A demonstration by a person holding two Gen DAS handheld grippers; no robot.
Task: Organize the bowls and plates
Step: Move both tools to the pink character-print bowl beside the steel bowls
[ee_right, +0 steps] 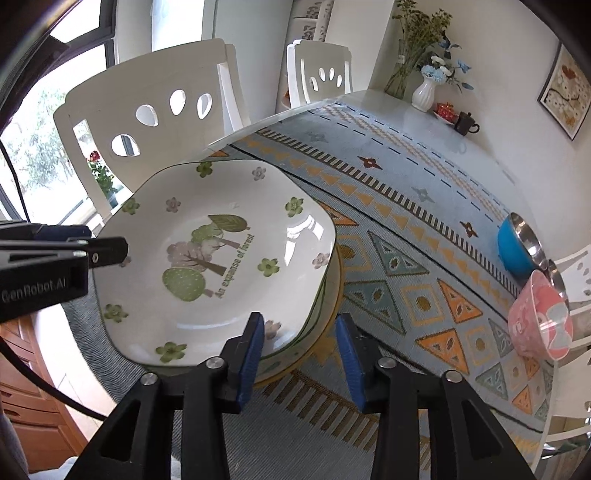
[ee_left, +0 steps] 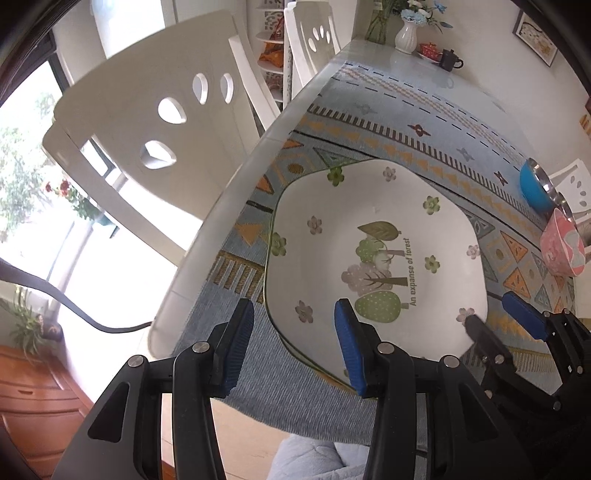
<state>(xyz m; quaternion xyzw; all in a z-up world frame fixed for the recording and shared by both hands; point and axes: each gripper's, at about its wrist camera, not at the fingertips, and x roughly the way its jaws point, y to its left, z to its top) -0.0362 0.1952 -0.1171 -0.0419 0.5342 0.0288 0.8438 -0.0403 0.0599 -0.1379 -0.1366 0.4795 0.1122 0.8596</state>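
A white square-ish plate (ee_left: 369, 236) (ee_right: 221, 266) printed with trees and flowers lies on top of another plate's rim (ee_right: 323, 295) near the table's left edge. My left gripper (ee_left: 293, 332) (ee_right: 107, 240) straddles the plate's near-left rim, and its blue pads (ee_left: 240, 343) stand wide of it. My right gripper (ee_right: 299, 339) (ee_left: 498, 317) straddles the near-right rim the same way, pads apart and not pressing. At the table's right edge stand a blue bowl (ee_left: 532, 184) (ee_right: 515, 247) with a steel inside and a pink bowl (ee_left: 561, 251) (ee_right: 539, 317).
A patterned blue and orange mat (ee_left: 406, 122) (ee_right: 406, 258) covers the white table. White chairs (ee_left: 166, 122) (ee_right: 166, 110) stand along the far side. A white vase (ee_left: 406, 35) (ee_right: 424, 94) and a black pot (ee_left: 448, 61) (ee_right: 466, 123) sit at the far end.
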